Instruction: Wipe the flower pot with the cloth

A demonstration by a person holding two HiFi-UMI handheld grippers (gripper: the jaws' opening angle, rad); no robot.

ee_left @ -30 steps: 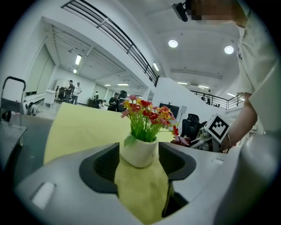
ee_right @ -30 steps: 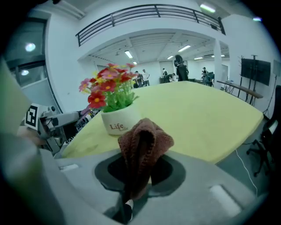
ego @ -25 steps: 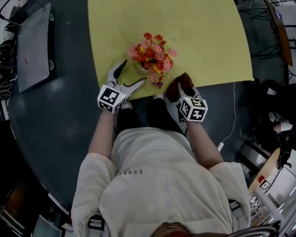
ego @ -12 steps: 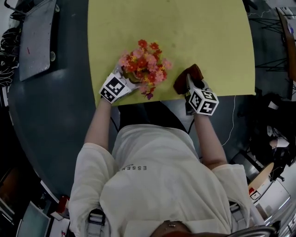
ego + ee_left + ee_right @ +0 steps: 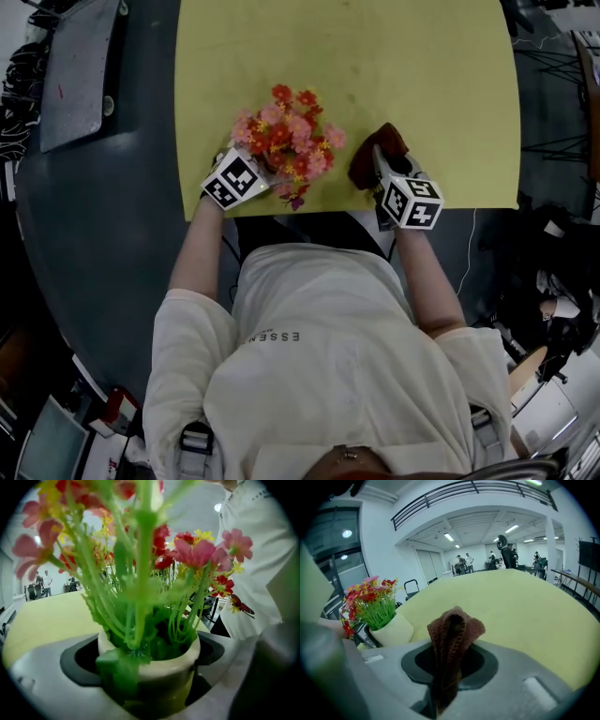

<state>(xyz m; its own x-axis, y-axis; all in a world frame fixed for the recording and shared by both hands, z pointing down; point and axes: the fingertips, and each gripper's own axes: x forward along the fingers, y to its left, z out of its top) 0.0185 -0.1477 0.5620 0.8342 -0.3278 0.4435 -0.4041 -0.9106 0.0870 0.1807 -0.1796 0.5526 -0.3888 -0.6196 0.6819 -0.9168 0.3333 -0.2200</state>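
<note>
Near the 6 o'clock edge of the yellow table (image 5: pixel 422 75), the left gripper (image 5: pixel 251 171) brackets the cream flower pot (image 5: pixel 154 663). Its jaws are opening wide with the pot between them, and no firm squeeze is evident. At the pot's 3 o'clock, just beside the flowers (image 5: pixel 281 131), the right gripper (image 5: pixel 386 173) is clamped on a folded brown cloth (image 5: pixel 452 630) that has not yet touched the pot. The likely risk is that, with the left jaws slack, a push from the cloth toward 9 o'clock could tip or slide the bloom-heavy pot. It could then go over the table edge at 6 o'clock. The cloth may also snag stems instead of reaching the pot's wall.
</note>
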